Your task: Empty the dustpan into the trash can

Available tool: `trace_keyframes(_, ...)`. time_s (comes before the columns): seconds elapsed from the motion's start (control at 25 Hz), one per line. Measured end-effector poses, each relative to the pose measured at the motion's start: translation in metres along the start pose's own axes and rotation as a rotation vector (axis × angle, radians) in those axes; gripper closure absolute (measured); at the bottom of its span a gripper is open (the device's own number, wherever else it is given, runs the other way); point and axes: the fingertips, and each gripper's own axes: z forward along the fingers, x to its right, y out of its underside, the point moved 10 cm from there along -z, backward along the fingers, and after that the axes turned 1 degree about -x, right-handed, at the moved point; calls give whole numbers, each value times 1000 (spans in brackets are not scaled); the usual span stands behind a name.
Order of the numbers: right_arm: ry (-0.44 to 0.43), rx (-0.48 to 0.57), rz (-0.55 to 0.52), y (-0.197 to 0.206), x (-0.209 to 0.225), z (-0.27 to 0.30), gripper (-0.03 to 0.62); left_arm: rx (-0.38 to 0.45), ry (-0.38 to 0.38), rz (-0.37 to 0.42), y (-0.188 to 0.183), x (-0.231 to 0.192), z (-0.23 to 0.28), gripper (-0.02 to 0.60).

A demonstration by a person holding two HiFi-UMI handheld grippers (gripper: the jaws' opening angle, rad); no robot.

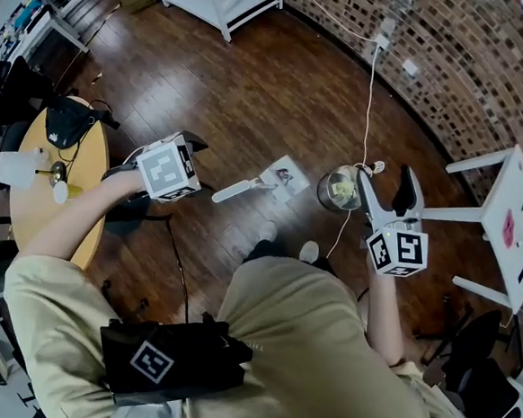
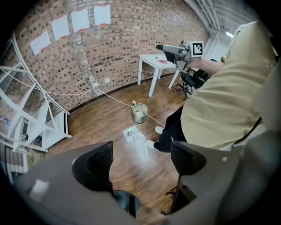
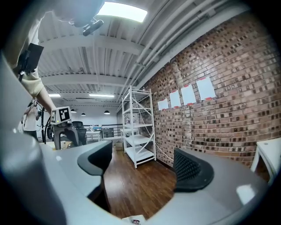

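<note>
Floorboards (image 1: 233,79) of dark wood carried the dustpan (image 1: 273,179), which lay flat with dark scraps in its square pan and its long white handle (image 1: 236,191) pointing towards the left gripper (image 1: 166,169). The trash can (image 1: 338,188), a small metal bucket with pale stuff inside, stood upright just beside the pan end, apart from it. A white cable (image 1: 371,91) ran down from the brick wall (image 1: 447,45) and across the floor right past the bucket. The person's shoes (image 1: 309,251) stood near the dustpan, on the side closest to the body. In the left gripper view the left gripper (image 2: 140,160) pointed steeply down with its fingers released and spread wide, gripping nothing; the dustpan (image 2: 137,137) and bucket (image 2: 140,113) showed on the floor well beyond the gap. The right gripper (image 1: 388,194) was held level beside the bucket, over the floor; in its own view the right gripper (image 3: 140,162) had its fingers apart and empty, facing a white shelf rack (image 3: 138,127) against the bricks. A small white table (image 1: 514,215) stood to the right of the bucket, a round wooden table (image 1: 96,167) with a black bag (image 1: 70,121) on it lay behind the left arm, and a dark chair (image 1: 477,367) sat at the lower right.
</note>
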Motion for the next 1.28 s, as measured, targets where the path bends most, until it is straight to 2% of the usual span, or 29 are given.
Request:
trace_keyframes(0.2,14,-12,2,3,-4,-5,174,17,43,-18,6,5,66,173)
trace_keyframes(0.6,11,-50,18,13,-6,-6,174,-30,12,-11,15,5,163,189)
trace_keyframes(0.84,0,-47,10,13,-16,-6,174,-28,1,-68,35,12,211,191)
trace_keyframes(0.92,1,-51,14,14,-16,-7,174,-15,-24,-89,38,10,229,199)
trace_keyframes(1.0,-2,-55,15,14,-19,-8,174,-43,-50,-130,47,5,243,204)
trace_keyframes(1.12,-2,-59,11,12,-22,-9,174,-61,-57,-181,56,-1,257,207)
trace_keyframes(1.28,14,-71,14,16,-23,-13,174,-39,-62,-224,59,-1,269,213)
